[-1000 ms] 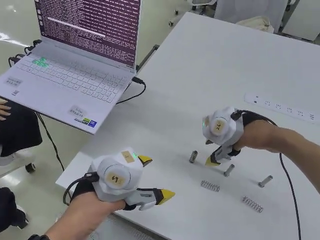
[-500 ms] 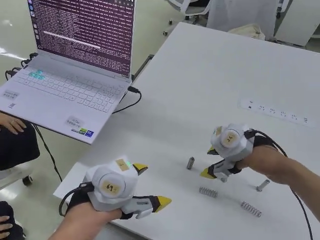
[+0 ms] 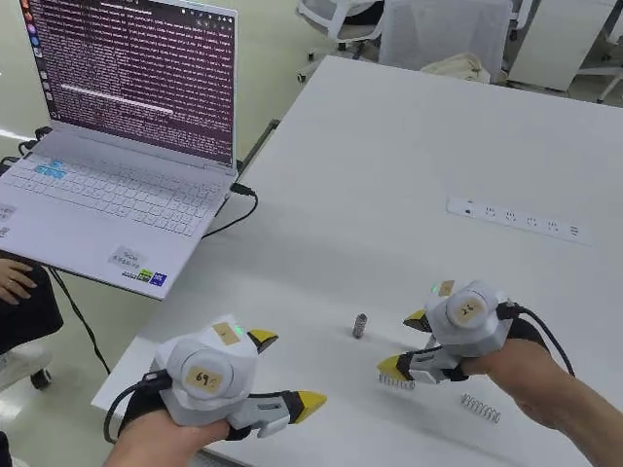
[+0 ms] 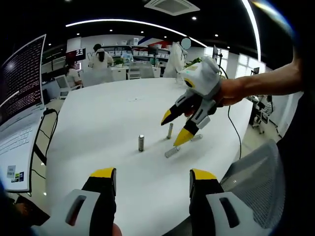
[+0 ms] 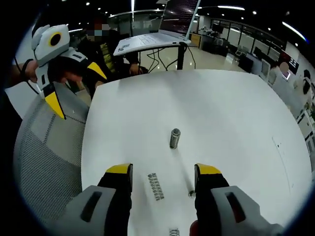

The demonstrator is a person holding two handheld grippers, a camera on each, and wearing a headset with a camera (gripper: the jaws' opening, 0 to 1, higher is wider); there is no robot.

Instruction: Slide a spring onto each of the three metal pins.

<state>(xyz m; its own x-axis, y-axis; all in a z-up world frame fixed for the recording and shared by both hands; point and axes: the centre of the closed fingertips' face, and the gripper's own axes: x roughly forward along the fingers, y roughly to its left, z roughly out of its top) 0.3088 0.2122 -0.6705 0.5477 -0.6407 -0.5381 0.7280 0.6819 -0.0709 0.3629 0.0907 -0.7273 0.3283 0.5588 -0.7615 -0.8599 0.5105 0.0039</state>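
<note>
Table (image 3: 409, 156): white and broad, it carries everything named below and lies under both grippers.
Laptop (image 3: 127, 146): open with its screen lit, on a separate stand well off to the outer side of the left gripper.
Left gripper (image 3: 287, 372): jaws spread wide with nothing between them; it hovers at the near table edge, yellow tips aimed toward the right gripper and touching nothing.
Right gripper (image 3: 404, 342): jaws also wide apart and empty, tips pointed down and inward at the table, with the lower tip just above a loose spring.
Power strip (image 3: 511, 219): flat on the table, well beyond the right gripper.
Pin (image 3: 359, 326): stands upright with its long axis vertical, just ahead of the right gripper's tips and between the two grippers; its surface looks ribbed, as if coils sit around it, though this is too small to confirm.
Second pin (image 4: 170, 131): upright, right beside the right gripper's jaws in the left gripper view.
Near spring (image 5: 155, 186): lies flat on the table, long axis running roughly along the right gripper's jaws, in the gap between them and untouched.
Far spring (image 3: 480, 408): lies flat, long axis slanted, behind the right gripper's tips and near the hand holding it.
</note>
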